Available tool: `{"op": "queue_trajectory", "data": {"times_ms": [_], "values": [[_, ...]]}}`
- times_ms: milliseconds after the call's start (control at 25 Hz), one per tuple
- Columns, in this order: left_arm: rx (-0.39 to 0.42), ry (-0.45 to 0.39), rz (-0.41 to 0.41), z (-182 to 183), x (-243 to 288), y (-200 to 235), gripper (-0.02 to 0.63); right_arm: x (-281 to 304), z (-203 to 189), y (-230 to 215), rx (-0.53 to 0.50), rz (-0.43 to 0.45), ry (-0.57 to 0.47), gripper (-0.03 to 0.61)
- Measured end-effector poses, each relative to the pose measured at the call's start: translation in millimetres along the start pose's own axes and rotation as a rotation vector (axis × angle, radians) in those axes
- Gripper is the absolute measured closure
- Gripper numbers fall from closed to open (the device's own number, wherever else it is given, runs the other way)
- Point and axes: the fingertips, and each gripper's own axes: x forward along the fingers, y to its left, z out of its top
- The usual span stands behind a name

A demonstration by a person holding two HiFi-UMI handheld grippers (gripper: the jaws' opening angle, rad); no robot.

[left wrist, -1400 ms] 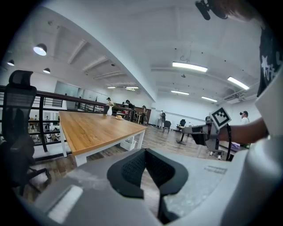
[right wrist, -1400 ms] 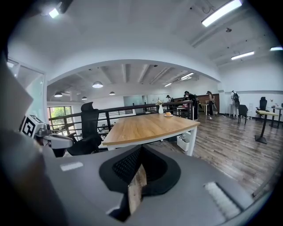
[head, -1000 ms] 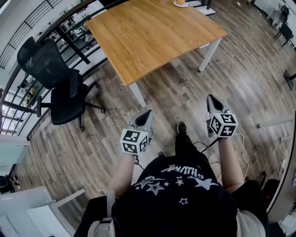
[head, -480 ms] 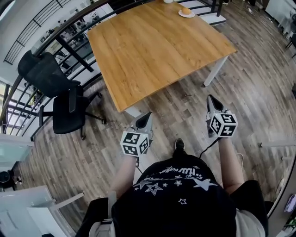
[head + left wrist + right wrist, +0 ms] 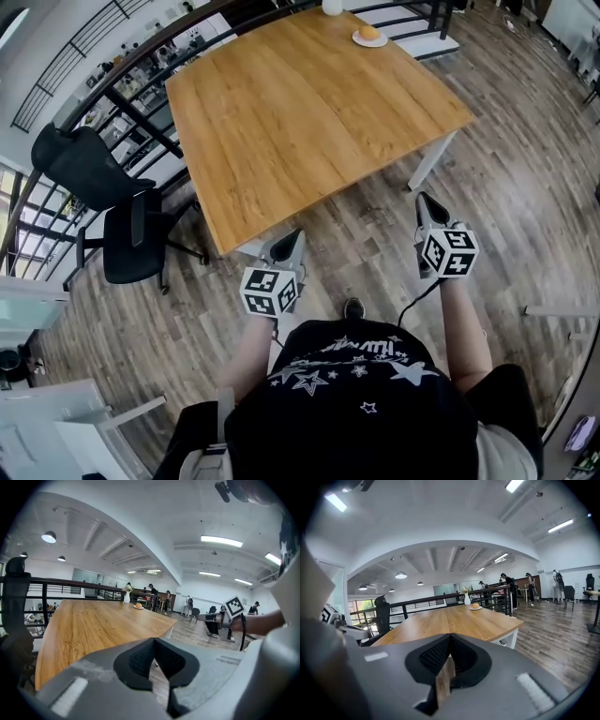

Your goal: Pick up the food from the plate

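Two grippers are held over the wood floor: the left gripper (image 5: 290, 240) and right gripper (image 5: 427, 204), each with jaws pressed together and empty. Ahead stands one wooden surface (image 5: 309, 112), with one black chair (image 5: 122, 211) to its left. At its far corner sits one plate (image 5: 357, 40) carrying one piece of food (image 5: 370, 33), with one white vase (image 5: 332, 6) near it.

- Bright, even white light from long ceiling strip lamps (image 5: 224, 540) above the left claw (image 5: 154, 640).
- Fisheye bending, dark corners in both gripper views.
- Its grey body nearest the lens blurs.
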Motion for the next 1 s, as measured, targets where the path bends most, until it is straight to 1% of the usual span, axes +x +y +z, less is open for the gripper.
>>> {"op": "queue_trajectory", "data": {"times_ms": [120, 160, 360, 520, 600, 720, 880, 920, 1000], "values": [[-0.012, -0.006, -0.004, 4.8, 11.3, -5.1, 0.612, 7.3, 1.3, -5.0, -0.050, 0.011, 0.010, 0.575], [-0.012, -0.006, -0.004, 6.4, 13.8, -4.8, 0.612, 10.4, 1.2, -4.7, -0.053, 0.015, 0.012, 0.575], [-0.024, 0.011, 0.002, 8.2, 19.7, 3.2, 0.612, 22.6, -3.9, -5.1, -0.019, 0.024, 0.021, 0.575], [-0.057, 0.014, 0.001, 12.4, 32.6, 16.0, 0.612, 35.2, -10.2, -14.2, 0.009, 0.008, 0.041, 0.575], [-0.061, 0.016, -0.004, 15.4, 43.2, 24.6, 0.612, 42.4, -10.3, -17.9, 0.004, -0.001, 0.051, 0.576], [-0.053, 0.018, -0.018, 26.3, 65.5, 39.0, 0.612, 55.6, 5.6, -27.1, -0.013, -0.024, 0.041, 0.575], [-0.032, -0.011, -0.027, 56.0, 97.7, 62.8, 0.612, 84.3, 34.3, -43.9, -0.016, -0.064, 0.022, 0.576], [-0.038, -0.017, -0.027, 62.8, 105.4, 70.8, 0.612, 94.4, 38.9, -46.9, -0.012, -0.073, 0.022, 0.575], [-0.074, -0.026, -0.031, 73.8, 118.7, 87.7, 0.612, 115.7, 46.8, -49.0, -0.009, -0.081, 0.027, 0.577]]}}
